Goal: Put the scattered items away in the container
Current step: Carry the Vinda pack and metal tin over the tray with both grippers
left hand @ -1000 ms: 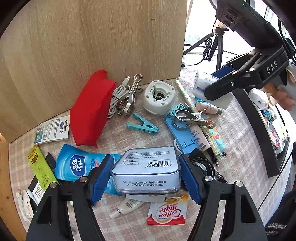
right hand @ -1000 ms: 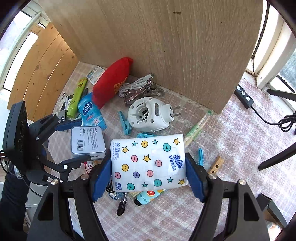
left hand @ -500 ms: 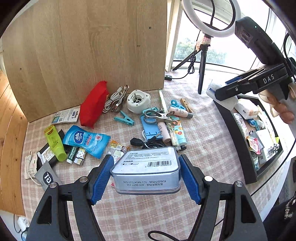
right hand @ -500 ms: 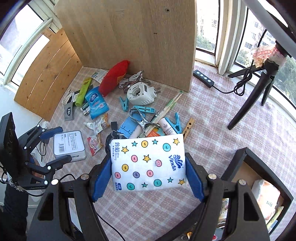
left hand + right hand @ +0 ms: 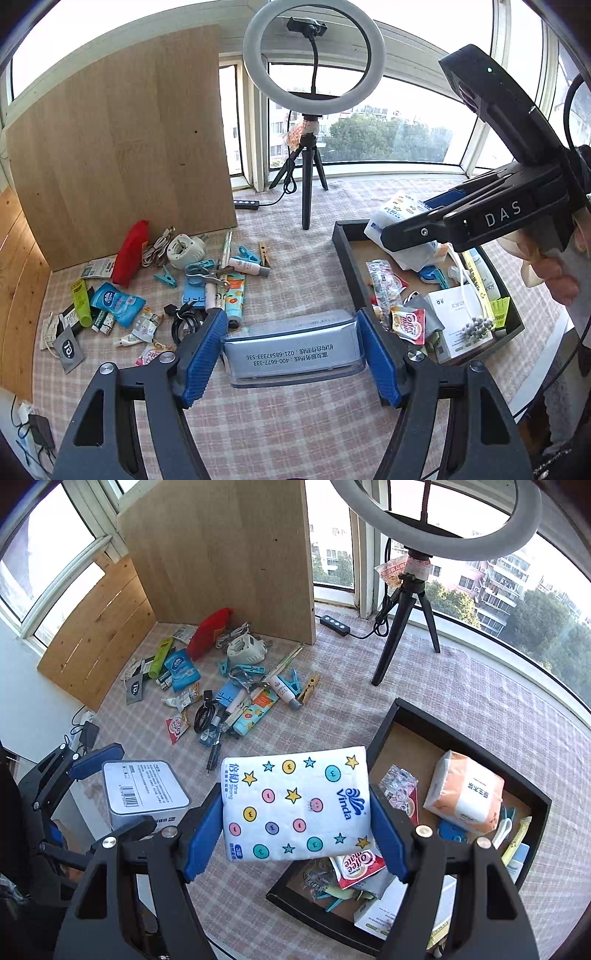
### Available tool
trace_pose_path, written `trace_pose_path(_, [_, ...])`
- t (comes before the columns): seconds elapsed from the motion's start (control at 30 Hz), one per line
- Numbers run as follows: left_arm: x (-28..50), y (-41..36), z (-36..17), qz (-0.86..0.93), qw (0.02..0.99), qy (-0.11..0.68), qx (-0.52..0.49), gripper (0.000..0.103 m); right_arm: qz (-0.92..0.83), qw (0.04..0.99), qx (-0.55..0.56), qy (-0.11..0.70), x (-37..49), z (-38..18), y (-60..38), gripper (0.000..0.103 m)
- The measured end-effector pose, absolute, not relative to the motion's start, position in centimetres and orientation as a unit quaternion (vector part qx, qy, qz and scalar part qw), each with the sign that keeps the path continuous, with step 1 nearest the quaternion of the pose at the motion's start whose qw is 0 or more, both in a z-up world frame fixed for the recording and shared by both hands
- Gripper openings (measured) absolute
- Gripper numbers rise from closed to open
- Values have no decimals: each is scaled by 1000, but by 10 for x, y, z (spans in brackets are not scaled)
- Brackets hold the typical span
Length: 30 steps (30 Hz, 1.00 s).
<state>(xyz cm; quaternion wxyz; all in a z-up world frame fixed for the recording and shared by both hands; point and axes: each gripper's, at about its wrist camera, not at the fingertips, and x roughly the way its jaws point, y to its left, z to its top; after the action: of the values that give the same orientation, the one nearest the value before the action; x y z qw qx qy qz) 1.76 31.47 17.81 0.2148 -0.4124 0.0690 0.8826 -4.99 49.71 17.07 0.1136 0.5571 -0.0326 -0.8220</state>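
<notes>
Between the blue pads of the left gripper (image 5: 291, 354), in the left wrist view, a grey metal tin (image 5: 293, 349) is clamped by its two ends and carried above the checked tablecloth (image 5: 295, 424). Only the tin's side wall, with upside-down printed numbers, is shown; its lid is hardly seen. Just to the right, the black tray (image 5: 347, 266) is seen already holding packets, a white box and other small things, its far right corner being cut off by the right gripper (image 5: 402, 225), which is seen from the side over the tray with a white tissue pack (image 5: 397, 212) largely hidden behind its fingers. Part of a hand is visible at the right edge. Scattered items (image 5: 207, 284) are left lying by the wooden board (image 5: 122, 147), many too small to name. A ring light (image 5: 314, 55) on a tripod is seen behind.

From the right wrist view, the tissue pack (image 5: 295, 808), printed with stars and dots, is gripped at both ends by the right gripper (image 5: 295, 827) and held over the near left corner of the tray (image 5: 476, 734), so that much of the tray's contents is covered. At the left, the left gripper (image 5: 122, 786) is seen closed on the tin (image 5: 144, 790), its body being partly lost in shadow. The scattered items (image 5: 229, 686) are seen well beyond.
</notes>
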Motion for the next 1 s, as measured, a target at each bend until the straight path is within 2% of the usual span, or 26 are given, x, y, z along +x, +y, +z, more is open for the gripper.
trace_pose_path(0.37, [48,395,171,862,274,61,-423,69,-823,53,563,-57,-2,163,562,72])
trace_pose_path(0.77, [61,445,163,841,320,85,-429,69,-829,-27,552,-81,38,163,625,72])
trace_pose_path(1.0, [62,477,154,825,342,97,-439,69,-837,-92,536,-62,57,165,660,72])
